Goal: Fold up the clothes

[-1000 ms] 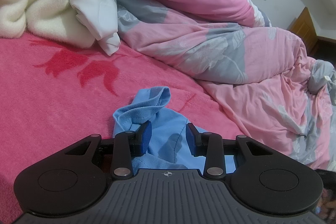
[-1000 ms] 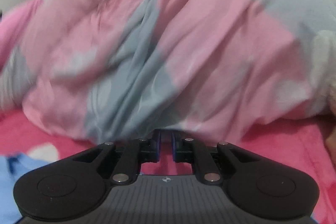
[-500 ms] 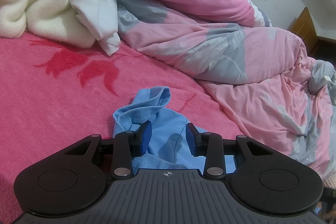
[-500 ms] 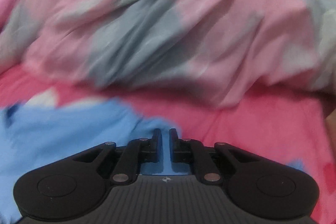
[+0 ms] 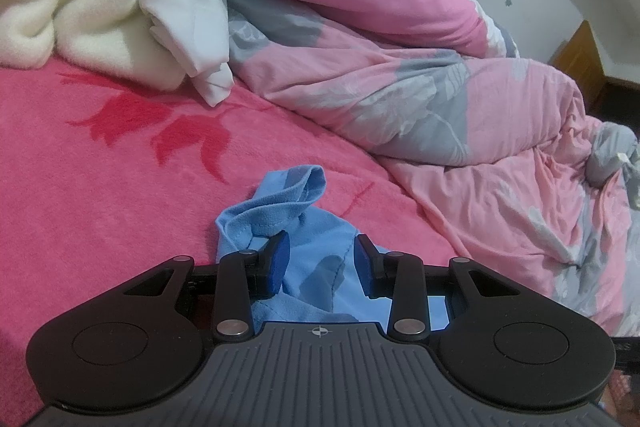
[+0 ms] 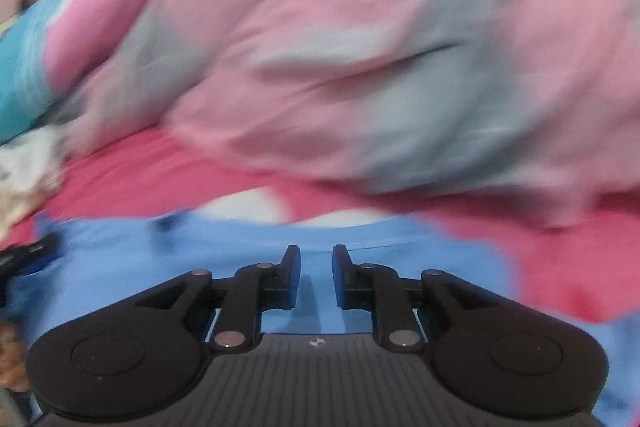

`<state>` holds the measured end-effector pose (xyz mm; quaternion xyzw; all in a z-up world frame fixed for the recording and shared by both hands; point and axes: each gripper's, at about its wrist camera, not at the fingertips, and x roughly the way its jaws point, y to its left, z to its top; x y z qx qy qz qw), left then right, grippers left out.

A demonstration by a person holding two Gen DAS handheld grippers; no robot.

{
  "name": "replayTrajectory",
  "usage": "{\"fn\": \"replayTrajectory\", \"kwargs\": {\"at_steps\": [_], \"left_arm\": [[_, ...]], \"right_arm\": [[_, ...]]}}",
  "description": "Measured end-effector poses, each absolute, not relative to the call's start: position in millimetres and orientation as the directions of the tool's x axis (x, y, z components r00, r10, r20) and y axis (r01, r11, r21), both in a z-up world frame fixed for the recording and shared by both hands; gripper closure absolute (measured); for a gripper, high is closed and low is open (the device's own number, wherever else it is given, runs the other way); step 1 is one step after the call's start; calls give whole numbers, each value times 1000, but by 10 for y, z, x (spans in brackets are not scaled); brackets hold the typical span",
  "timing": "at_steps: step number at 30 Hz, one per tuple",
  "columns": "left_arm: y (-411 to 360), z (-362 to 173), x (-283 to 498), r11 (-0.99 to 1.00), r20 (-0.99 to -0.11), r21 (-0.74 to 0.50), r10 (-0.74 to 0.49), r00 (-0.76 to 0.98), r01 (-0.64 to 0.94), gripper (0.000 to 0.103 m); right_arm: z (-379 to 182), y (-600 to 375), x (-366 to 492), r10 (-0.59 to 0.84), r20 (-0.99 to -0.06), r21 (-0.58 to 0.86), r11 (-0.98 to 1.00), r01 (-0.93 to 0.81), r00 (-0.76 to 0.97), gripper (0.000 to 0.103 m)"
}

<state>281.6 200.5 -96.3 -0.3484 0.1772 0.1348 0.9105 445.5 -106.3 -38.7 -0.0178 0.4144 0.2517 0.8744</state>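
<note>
A deep pink fleece blanket (image 5: 100, 187) with a red leaf pattern covers the bed, and a rumpled pink-and-grey floral quilt (image 5: 440, 107) is heaped along its far side, with a cream fleece bundle and white cloth (image 5: 120, 7) at the far left. On the blanket lies the light blue knit garment (image 5: 316, 267), crumpled, one ribbed end twisted up into a loose roll. It looks thin, soft and light, likely to sag and drag on the fleece, so a hemmed edge or seam is the surest hold. The left gripper (image 5: 320, 259) rests over it, fingers wide apart, gripping nothing. The right gripper (image 6: 316, 275), blurred, hovers over flat blue cloth, fingers narrowly parted and empty.
</note>
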Motion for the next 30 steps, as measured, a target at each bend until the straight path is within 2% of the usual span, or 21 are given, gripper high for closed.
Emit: {"fn": "replayTrajectory", "kwargs": {"at_steps": [4,9,15,19,21,25,27,30], "left_arm": [[2005,-956,2807,721,-412,-586,128,902,-370,68],[2009,-951,2789,721,-403,-587,133,906,-367,67],[2029,-930,2764,715,-399,-587,150,904,-378,67],[2002,-908,2773,727,-398,-574,156,904,-377,67],[1984,-901,2770,739,-387,-568,149,910,-363,62],[1980,-915,2784,742,-392,-564,146,909,-362,62],[1989,-920,2783,737,-393,-570,143,909,-362,62],[1973,-912,2783,741,-396,-563,148,906,-366,62]], "right_arm": [[-619,-403,4607,450,-797,186,817,-545,403,84],[-735,20,4865,412,-772,117,840,-529,484,86],[-402,-165,4747,464,-727,186,843,-505,507,85],[-428,7,4611,514,-760,231,786,-573,399,85],[-539,109,4717,506,-761,239,801,-549,406,85],[-733,284,4926,496,-759,266,827,-495,421,88],[-591,104,4954,518,-731,314,833,-456,444,88],[-225,-347,4776,469,-676,236,868,-437,568,84]]}}
